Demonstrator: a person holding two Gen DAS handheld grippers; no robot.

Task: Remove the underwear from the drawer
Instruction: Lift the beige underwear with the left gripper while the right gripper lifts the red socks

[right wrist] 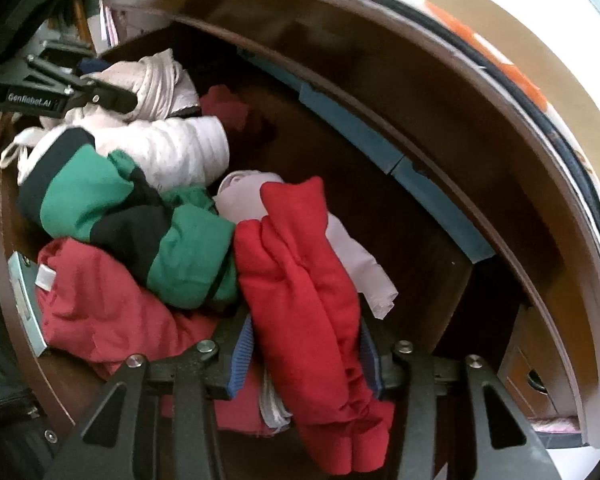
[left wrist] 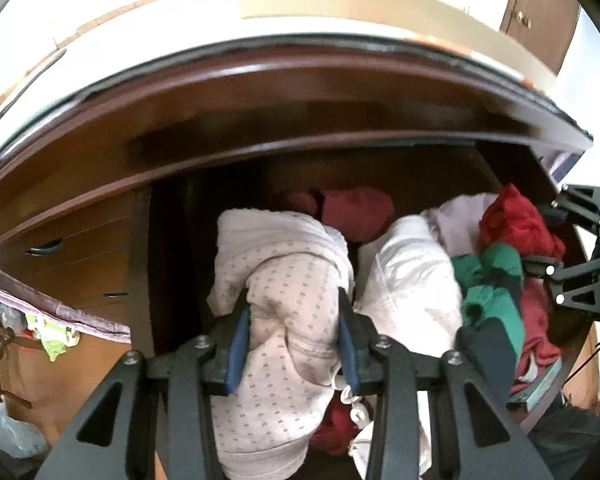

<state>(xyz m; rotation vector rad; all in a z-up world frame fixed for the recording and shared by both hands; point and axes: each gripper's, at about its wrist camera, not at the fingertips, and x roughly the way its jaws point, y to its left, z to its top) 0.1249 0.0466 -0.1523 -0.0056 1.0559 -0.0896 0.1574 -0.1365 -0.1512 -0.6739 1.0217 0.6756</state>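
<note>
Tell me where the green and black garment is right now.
The green and black garment lies in the open drawer, left of centre in the right wrist view, atop a red garment and below a pale pink one.
</note>
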